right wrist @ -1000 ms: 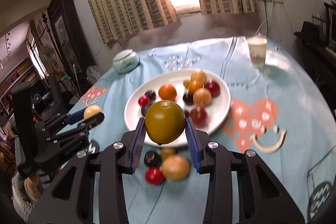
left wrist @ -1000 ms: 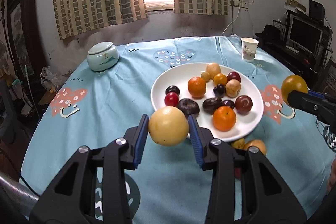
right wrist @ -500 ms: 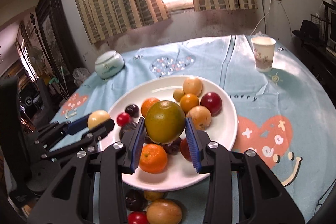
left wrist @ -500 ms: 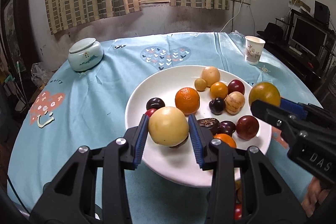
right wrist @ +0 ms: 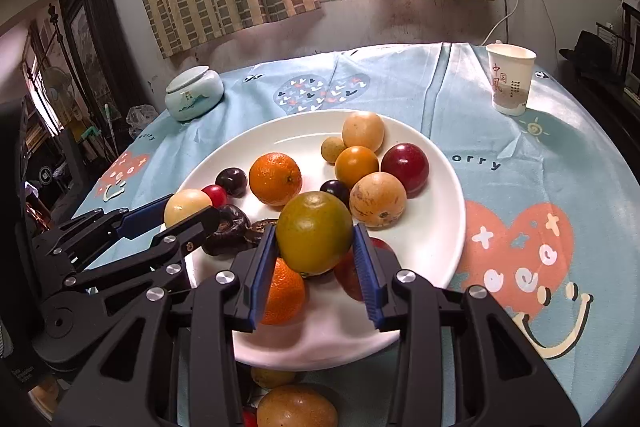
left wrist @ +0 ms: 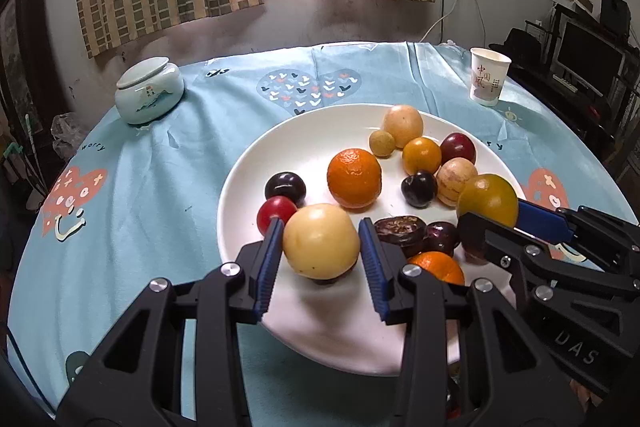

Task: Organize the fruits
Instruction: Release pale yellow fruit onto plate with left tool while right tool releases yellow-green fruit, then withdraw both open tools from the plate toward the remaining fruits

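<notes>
We hold two fruits over the white plate (left wrist: 256, 163), which sits on the table (left wrist: 168, 163) under a light blue cloth with heart prints. Our left hand-held gripper (left wrist: 320, 247) is clamped on a pale yellow round fruit (left wrist: 321, 240), its blue pads (left wrist: 269, 259) pressing both sides, above the near left part of the plate, just in front of a small red fruit (left wrist: 276, 211) and a dark plum (left wrist: 285, 187). Our right hand-held gripper (right wrist: 315, 245) grips a greenish-yellow citrus (right wrist: 314, 231) the same way, above the near middle of the plate, over an orange (right wrist: 285, 291) that lies partly hidden beneath it.

On the plate we see a large orange (right wrist: 275, 179), a red plum (right wrist: 405, 163), a tan speckled fruit (right wrist: 377, 199), a small orange fruit (right wrist: 356, 166) and several dark ones. Off the plate, at its near edge, a brownish-orange fruit (right wrist: 296, 407) rests on the cloth. A lidded ceramic jar (left wrist: 149, 90) stands far left, a paper cup (left wrist: 489, 76) far right.
</notes>
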Action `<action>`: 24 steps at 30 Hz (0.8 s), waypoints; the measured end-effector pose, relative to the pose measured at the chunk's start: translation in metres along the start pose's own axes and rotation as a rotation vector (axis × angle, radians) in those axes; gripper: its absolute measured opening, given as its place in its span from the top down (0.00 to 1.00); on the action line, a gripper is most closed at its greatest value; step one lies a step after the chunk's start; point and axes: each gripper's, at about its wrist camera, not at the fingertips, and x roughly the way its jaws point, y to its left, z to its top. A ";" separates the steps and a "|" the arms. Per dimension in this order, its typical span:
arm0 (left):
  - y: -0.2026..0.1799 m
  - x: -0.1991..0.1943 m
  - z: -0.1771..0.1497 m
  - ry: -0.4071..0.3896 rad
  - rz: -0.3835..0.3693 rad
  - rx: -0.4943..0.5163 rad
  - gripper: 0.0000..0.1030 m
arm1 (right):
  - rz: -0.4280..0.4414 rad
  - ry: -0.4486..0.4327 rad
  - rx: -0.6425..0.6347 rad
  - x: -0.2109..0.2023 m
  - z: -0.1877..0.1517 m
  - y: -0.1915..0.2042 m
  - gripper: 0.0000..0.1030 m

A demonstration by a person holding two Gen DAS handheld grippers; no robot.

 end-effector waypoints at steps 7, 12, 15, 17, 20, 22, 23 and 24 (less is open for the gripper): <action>0.001 -0.004 -0.001 -0.035 0.053 -0.001 0.41 | -0.004 -0.002 0.004 0.002 -0.001 -0.003 0.58; 0.013 -0.017 0.000 -0.064 0.049 -0.034 0.29 | -0.024 -0.074 -0.006 -0.019 0.003 -0.003 0.38; 0.018 -0.033 -0.003 -0.095 0.079 -0.025 0.28 | 0.002 -0.138 -0.009 -0.046 0.003 0.000 0.38; 0.025 -0.045 -0.009 -0.106 0.087 -0.036 0.24 | 0.016 -0.162 -0.019 -0.065 -0.002 0.003 0.38; 0.035 -0.058 -0.025 -0.096 0.081 -0.054 0.19 | 0.056 -0.153 -0.001 -0.082 -0.023 0.003 0.38; 0.041 -0.062 -0.041 -0.069 0.076 -0.056 0.18 | 0.079 -0.105 0.017 -0.083 -0.041 0.002 0.38; 0.042 -0.063 -0.048 -0.047 0.077 -0.056 0.18 | 0.081 -0.069 0.021 -0.080 -0.050 0.002 0.38; 0.043 -0.063 -0.053 -0.026 0.072 -0.055 0.18 | 0.076 -0.035 0.018 -0.078 -0.058 0.003 0.38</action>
